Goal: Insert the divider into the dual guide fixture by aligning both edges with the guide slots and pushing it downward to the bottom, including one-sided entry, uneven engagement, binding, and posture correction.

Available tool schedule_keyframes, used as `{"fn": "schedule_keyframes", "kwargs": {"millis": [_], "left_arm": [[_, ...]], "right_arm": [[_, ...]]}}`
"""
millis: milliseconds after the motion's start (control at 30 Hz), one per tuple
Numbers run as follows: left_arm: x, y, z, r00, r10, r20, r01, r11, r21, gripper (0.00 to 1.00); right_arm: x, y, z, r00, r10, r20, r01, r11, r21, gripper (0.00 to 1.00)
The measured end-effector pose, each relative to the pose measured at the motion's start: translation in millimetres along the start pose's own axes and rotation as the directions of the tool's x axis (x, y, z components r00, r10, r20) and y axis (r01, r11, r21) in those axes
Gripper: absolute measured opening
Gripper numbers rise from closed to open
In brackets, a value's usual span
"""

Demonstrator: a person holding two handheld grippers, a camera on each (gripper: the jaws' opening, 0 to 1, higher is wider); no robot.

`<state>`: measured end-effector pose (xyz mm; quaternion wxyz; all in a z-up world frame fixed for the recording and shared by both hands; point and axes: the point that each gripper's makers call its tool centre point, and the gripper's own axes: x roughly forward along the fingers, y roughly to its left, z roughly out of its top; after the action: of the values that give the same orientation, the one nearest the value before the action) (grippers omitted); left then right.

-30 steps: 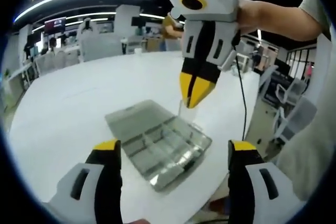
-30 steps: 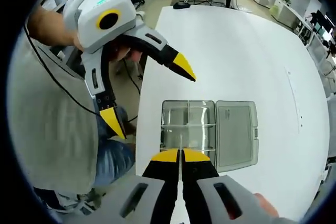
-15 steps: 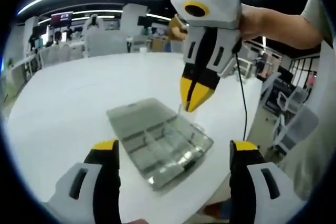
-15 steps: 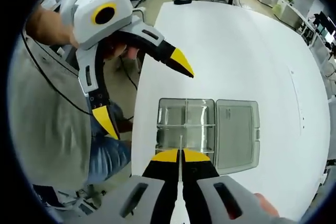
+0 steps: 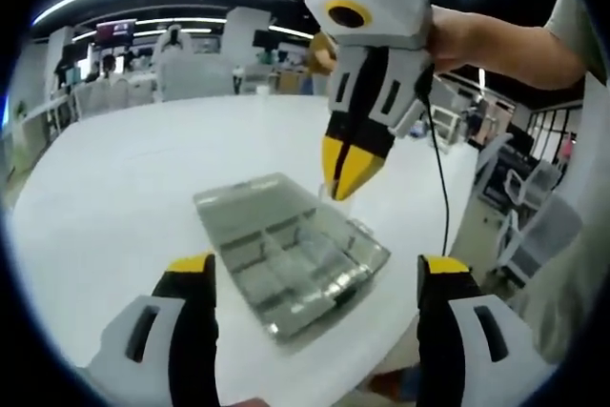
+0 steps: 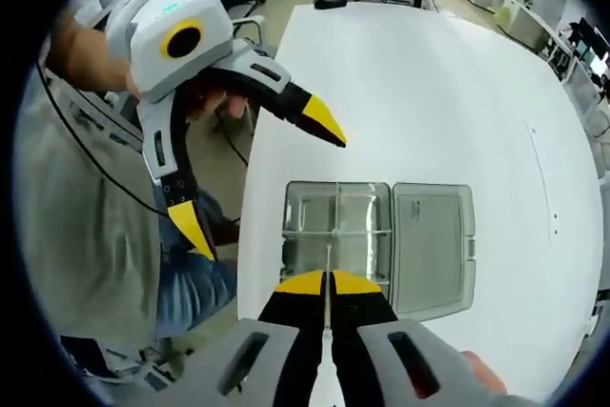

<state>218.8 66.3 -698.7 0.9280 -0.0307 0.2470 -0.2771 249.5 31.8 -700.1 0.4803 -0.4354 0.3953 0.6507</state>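
Two grippers hang over a clear compartment box [image 6: 376,247] that lies opened flat on a white table [image 6: 429,92], close to the table's edge. In the right gripper view, the right gripper [image 6: 329,285] has its yellow-tipped jaws pressed together on a thin transparent divider [image 6: 328,259], which sticks out ahead of the tips, edge-on, over the gridded half of the box. The flat lid half lies just to the right of that. Whether the divider's lower edge touches the box cannot be told. This view also shows the left gripper [image 6: 250,178] off to the left, beyond the table's edge, jaws spread wide with nothing between them, held by a hand [image 6: 205,97].

From the left gripper view, the left gripper [image 5: 313,283] frames the box [image 5: 291,259] between its parted tips, and the right gripper [image 5: 349,171] descends from above with tips clenched; the divider [image 5: 335,199] shows as a faint clear sliver just below them, at the box's far rim. Desks and chairs stand well behind the table [image 5: 124,188].
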Motion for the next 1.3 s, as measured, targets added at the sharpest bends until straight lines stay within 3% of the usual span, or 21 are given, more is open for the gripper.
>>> {"fn": "schedule_keyframes", "kwargs": {"millis": [1300], "left_arm": [[-0.9, -3.1, -5.9, 1.0, 0.004, -0.002, -0.004, 1.0, 0.008, 0.87]], "right_arm": [[22.0, -4.6, 4.3, 1.0, 0.005, -0.008, -0.005, 1.0, -0.031, 0.0]]}}
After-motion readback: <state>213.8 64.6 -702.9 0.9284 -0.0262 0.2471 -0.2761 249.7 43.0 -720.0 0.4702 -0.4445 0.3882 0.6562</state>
